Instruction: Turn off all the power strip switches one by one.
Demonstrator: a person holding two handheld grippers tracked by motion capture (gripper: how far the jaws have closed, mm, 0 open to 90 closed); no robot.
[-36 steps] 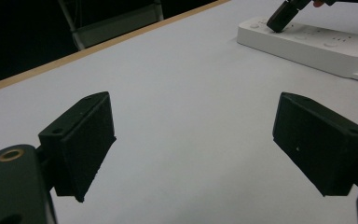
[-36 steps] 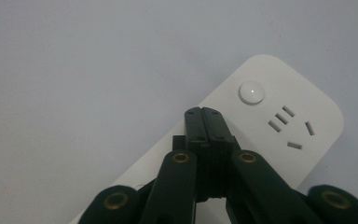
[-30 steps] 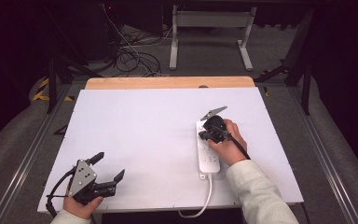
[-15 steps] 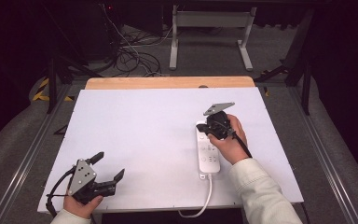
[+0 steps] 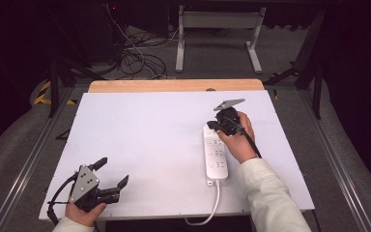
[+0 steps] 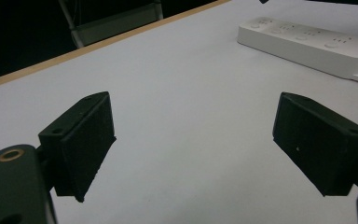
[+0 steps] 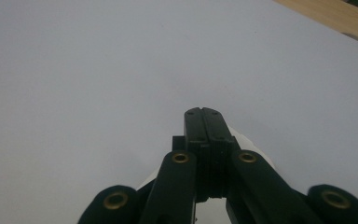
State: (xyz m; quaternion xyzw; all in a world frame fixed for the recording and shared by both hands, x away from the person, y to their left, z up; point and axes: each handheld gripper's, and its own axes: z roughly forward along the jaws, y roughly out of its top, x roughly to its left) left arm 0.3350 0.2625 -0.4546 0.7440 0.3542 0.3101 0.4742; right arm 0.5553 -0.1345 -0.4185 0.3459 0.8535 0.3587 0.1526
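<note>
A white power strip (image 5: 216, 154) lies lengthwise on the white table (image 5: 149, 135), right of centre, its cord running off the near edge. My right gripper (image 5: 211, 126) hovers over the strip's far end, jaws shut with nothing between them. In the right gripper view the closed jaws (image 7: 203, 116) point down at the table, with the strip's rounded end (image 7: 249, 142) just behind them. My left gripper (image 5: 112, 172) rests at the near left corner, open and empty. In the left gripper view its two pads (image 6: 86, 140) stand wide apart, and the power strip (image 6: 307, 44) lies far off at the upper right.
A wooden strip (image 5: 174, 85) borders the table's far edge. Beyond it are cables (image 5: 135, 58) on the floor and a metal stand (image 5: 217, 29). Dark floor surrounds the table.
My right gripper has risen slightly over the far end of the power strip and shifted a little away. The left gripper has stayed put.
</note>
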